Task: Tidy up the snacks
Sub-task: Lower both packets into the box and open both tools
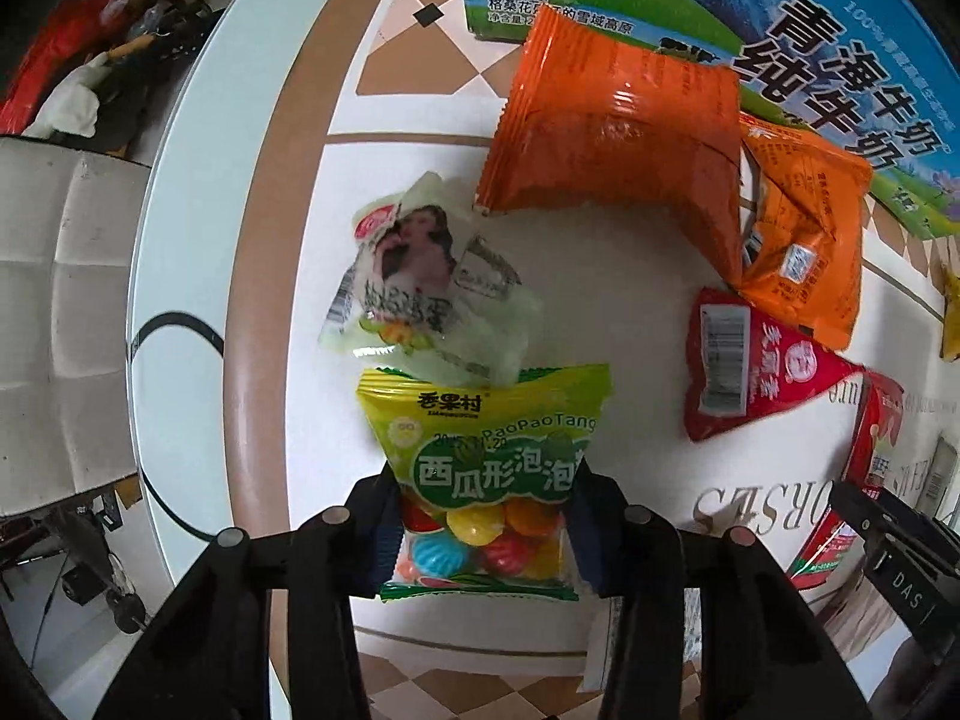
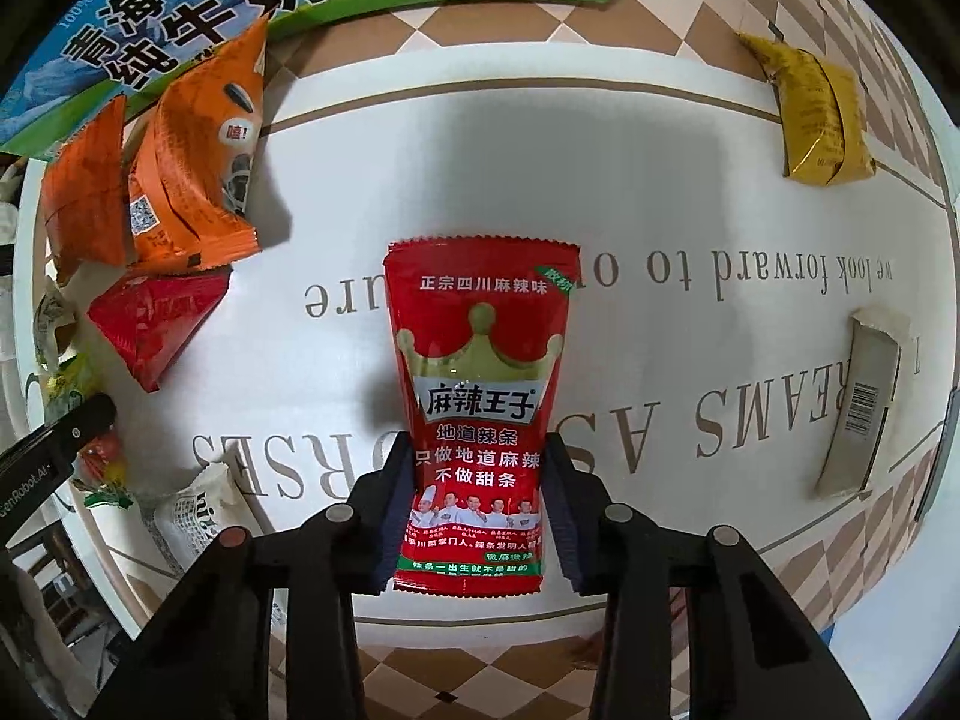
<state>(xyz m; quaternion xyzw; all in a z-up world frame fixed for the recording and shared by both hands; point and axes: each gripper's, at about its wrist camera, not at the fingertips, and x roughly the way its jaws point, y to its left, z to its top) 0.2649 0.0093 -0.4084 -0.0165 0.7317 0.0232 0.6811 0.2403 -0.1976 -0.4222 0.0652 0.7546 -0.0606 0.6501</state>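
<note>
My left gripper points down at the table and is shut on a green bag of watermelon-shaped bubble gum; its pads press the bag's two sides. A crumpled pale green packet lies just beyond the bag. My right gripper is shut on a red spicy-strip packet with a gold crown, gripping its lower half. Both packets hang over the white lettered tablecloth. In the left wrist view the red packet shows at the right edge.
Two orange packets and a red triangular packet lie by a large milk carton box. A yellow packet and a beige barcoded box lie to the right. A pale chair stands beyond the table edge.
</note>
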